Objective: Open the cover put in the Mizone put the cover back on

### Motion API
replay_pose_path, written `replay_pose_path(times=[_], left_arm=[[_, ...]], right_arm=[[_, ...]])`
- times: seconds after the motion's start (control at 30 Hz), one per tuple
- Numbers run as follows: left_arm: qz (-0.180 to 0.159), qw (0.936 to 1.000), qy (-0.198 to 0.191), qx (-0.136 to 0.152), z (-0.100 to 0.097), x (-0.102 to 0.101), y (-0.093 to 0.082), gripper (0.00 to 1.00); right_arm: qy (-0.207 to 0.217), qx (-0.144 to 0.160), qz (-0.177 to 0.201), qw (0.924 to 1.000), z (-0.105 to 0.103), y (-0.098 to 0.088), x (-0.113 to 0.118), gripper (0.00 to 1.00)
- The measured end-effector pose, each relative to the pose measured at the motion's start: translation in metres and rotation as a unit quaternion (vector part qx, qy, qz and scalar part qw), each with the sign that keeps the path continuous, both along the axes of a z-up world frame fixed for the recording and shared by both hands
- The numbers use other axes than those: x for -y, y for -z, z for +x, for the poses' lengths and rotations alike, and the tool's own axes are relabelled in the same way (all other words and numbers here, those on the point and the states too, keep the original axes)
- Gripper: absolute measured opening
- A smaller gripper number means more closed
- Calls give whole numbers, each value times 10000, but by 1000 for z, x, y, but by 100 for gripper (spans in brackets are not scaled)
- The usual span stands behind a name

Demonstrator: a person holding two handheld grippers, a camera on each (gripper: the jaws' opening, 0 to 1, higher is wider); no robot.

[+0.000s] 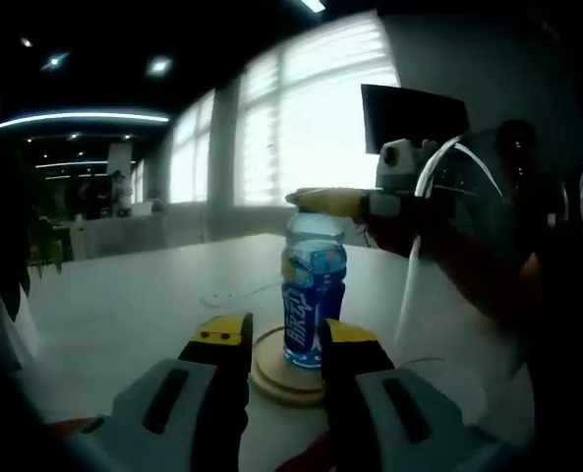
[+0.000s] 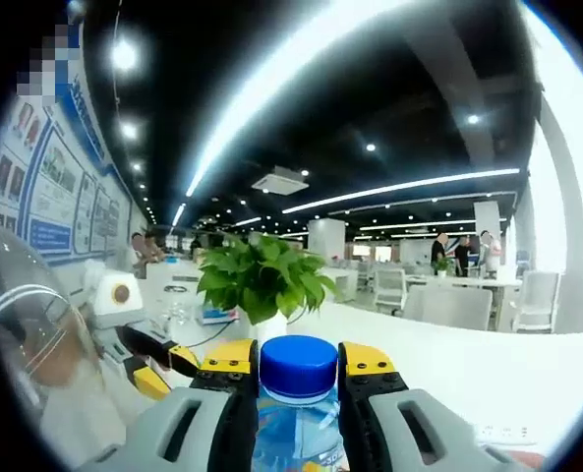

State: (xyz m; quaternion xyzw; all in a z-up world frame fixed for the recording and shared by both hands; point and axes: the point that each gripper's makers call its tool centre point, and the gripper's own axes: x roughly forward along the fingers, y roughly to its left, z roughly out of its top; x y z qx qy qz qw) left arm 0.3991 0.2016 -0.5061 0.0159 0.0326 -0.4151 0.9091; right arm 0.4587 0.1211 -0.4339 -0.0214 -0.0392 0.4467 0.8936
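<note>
A Mizone bottle [image 1: 314, 295] with a blue label stands upright on a round wooden disc [image 1: 276, 379] on the white table [image 1: 124, 315]. My right gripper [image 1: 322, 202] comes in from the right and holds the bottle at its top. In the right gripper view the blue cap [image 2: 298, 366] sits tight between the two yellow-tipped jaws of my right gripper [image 2: 298, 354]. My left gripper [image 1: 286, 334] is open just in front of the disc, its jaws to either side of the bottle's base and not touching it. It also appears low on the left [image 2: 158, 359].
A potted green plant [image 2: 266, 280] stands on the table beyond the bottle. Grey chairs [image 2: 448, 300] and more tables lie behind it, with people far off. A thin cable [image 1: 232, 295] lies on the table. A dark monitor [image 1: 409, 118] stands at the window side.
</note>
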Motion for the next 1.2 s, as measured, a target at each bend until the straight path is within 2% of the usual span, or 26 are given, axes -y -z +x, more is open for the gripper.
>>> replay_pose_path(times=[0.2, 0.37, 0.83, 1.2], left_arm=[[-135, 9998, 166, -44, -4, 2, -3, 22], [-144, 9998, 153, -62, -3, 2, -2, 22], [-179, 9995, 268, -20, -8, 4, -6, 22], [-314, 9983, 440, 200, -19, 5, -21, 25]], right_arm=[[59, 44, -87, 9999, -2, -2, 7, 24], [118, 37, -127, 9998, -8, -2, 15, 24], [183, 210, -448, 9986, -32, 1, 37, 25], [304, 310, -361, 9984, -51, 2, 65, 25]])
